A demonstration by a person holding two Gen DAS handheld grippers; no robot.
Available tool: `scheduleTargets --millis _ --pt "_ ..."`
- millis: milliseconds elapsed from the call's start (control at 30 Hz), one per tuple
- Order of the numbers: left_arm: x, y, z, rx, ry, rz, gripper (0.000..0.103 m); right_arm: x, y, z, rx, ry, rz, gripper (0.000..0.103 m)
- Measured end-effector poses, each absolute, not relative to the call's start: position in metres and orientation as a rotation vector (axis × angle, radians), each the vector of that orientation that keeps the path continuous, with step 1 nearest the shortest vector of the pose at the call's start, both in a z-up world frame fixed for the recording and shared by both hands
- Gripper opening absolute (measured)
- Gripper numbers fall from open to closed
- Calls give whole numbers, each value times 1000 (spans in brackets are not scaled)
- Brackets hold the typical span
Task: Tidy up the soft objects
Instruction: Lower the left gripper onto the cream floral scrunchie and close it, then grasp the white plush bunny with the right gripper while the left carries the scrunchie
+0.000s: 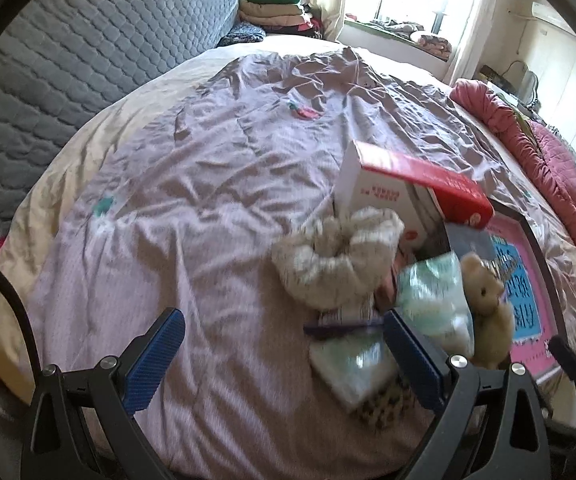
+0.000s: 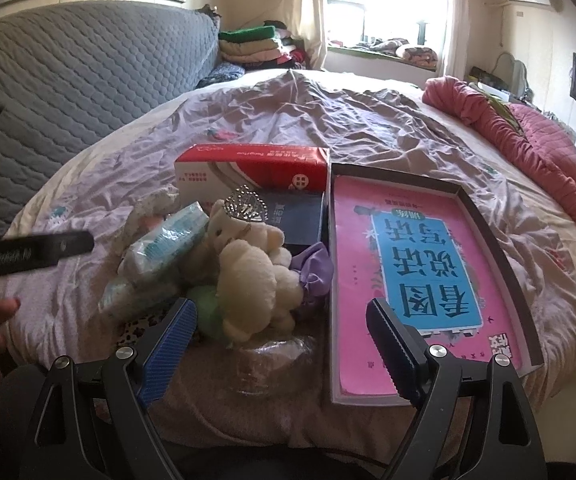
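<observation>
Bedroom scene, wrinkled lilac bedsheet point(image 2: 368, 120) as the work surface; your soft items sit in one loose heap near the front edge, just left of the open box point(image 2: 476, 216) holding the pink book point(image 2: 356, 240); cream plush toy point(image 2: 248, 264) with a silver tiara point(image 2: 246, 208) on top, tissue packs point(image 2: 164, 248) leaning on its left, purple scrunchie point(image 2: 314, 272) touching the box wall, fluffy cream scrunchie point(image 1: 336, 256) at the heap's left side, red-and-white carton point(image 2: 252, 172) behind; left gripper point(image 1: 284, 356) has its jaws spread wide with nothing between them, hovering over the sheet beside a tissue pack; right gripper point(image 2: 280, 344) likewise spread and empty, low in front of the plush; my read: you're at the approach, nothing picked, sorting barely begun; next move calls for centring the right jaws on the plush body, below the tiara so it doesn't snag, then closing gently; left view is blurred.
</observation>
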State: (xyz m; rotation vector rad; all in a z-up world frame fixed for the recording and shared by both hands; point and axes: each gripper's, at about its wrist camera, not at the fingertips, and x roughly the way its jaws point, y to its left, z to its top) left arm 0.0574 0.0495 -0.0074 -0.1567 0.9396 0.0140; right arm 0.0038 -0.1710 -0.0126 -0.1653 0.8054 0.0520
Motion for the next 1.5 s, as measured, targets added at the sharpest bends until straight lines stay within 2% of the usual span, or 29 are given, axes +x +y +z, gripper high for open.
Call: scheduleTargets --millis 333,600,633,700,733,767,867,933,1067,1133,1200,1300,1500 --pt "105 44 -32 -196 1012 -81 99 21 -175 -26 -150 843 68 88" --pt "114 51 -44 -246 1024 -149 85 36 -169 -34 -165 834 58 87" --pt "115 51 -44 -249 1023 -164 84 37 -169 -35 -162 833 59 86" --pt "117 51 -44 -247 1018 -187 79 40 -170 -36 -149 831 70 77" --pt "118 50 -44 -249 1018 -197 77 43 -170 -37 -139 841 82 68" --pt "118 50 -45 -256 1017 -208 74 45 -170 -39 -135 848 93 61" --pt "122 52 -46 -294 1019 -248 64 45 -166 -40 -148 849 107 54" --pt "125 54 -48 -327 1021 -284 53 42 -166 -38 -140 840 129 47" --pt "128 56 -48 -369 1006 -350 21 41 -171 -37 -118 839 163 42" --pt "126 56 -46 -372 985 -370 14 39 -174 -36 -99 838 173 40" --pt "125 55 -44 -358 966 -371 9 38 -177 -35 -85 837 181 39" --pt "121 56 -40 -353 949 -375 6 35 -177 -32 -86 823 190 33" --pt "112 62 -32 -357 915 -368 4 29 -176 -26 -84 804 214 32"
